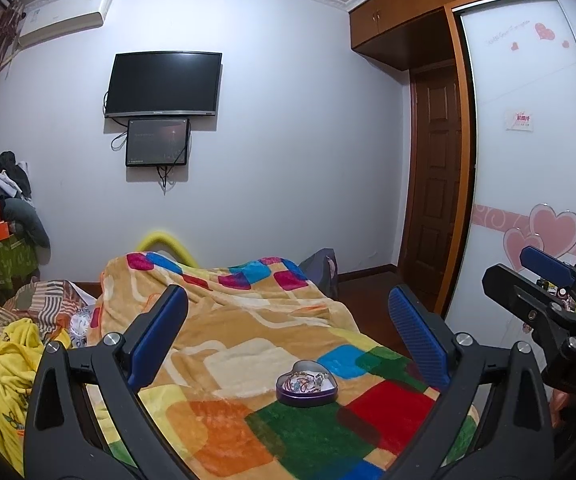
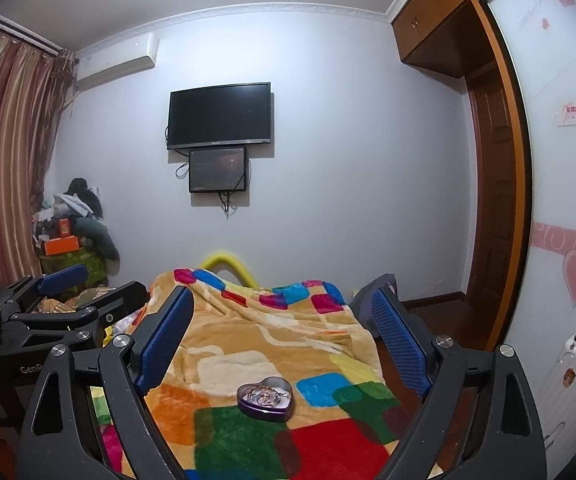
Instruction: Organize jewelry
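a home bedroom: blanket-covered bed (image 2: pixel 271 344), wall television (image 2: pixel 219 115), heart-decorated wardrobe (image 1: pixel 528 160).

Glossy metal heart tin (image 1: pixel 307 386), fluffy fleece blanket (image 1: pixel 247 332), polished wooden door (image 1: pixel 436 200)

You've got a TV (image 2: pixel 219 115) on the pale wall, striped curtains (image 2: pixel 5 152) far left, wooden wardrobe (image 2: pixel 492 184) right.

The heart-shaped tin (image 1: pixel 307 387) sits on the blanket (image 1: pixel 231 328), with jewelry (image 1: pixel 306 380) inside it. Behind the bed, a television (image 1: pixel 163 84) hangs above a smaller screen (image 1: pixel 157 142). The wardrobe (image 1: pixel 528 160) stands right.
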Tool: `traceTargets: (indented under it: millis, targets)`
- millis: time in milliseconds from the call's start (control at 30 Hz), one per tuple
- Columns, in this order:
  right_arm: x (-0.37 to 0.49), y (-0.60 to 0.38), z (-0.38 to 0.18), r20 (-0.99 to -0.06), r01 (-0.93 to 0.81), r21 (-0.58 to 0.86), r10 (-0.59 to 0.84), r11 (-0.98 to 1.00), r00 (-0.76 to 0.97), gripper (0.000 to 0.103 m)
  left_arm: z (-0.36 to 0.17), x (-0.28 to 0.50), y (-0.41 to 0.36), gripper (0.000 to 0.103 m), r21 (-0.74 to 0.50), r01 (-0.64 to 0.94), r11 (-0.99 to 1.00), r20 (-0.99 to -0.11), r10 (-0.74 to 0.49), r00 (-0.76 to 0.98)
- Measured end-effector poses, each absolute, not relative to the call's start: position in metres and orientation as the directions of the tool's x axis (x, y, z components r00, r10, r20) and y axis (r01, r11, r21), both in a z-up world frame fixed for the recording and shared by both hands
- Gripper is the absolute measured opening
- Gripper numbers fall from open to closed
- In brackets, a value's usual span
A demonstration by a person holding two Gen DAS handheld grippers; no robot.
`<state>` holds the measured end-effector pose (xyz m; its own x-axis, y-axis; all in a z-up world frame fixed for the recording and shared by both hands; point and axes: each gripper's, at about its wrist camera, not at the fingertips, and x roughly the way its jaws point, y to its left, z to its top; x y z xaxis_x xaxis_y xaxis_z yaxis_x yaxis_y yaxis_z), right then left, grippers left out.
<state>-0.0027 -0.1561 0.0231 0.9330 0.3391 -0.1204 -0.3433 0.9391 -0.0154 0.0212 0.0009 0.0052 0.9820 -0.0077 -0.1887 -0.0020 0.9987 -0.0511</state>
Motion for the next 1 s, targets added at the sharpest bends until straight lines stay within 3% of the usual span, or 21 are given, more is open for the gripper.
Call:
traceTargets:
  millis: [1000]
  targets:
    - [-0.002, -0.1542, 0.0202, -0.14, -0.349, -0.01, 0.344, 0.937, 0.928, 0.089, 0.0024, 0.0288, 0.0049, 0.101, -0.077, -0.007, 0.997, -0.215, -0.01, 0.977]
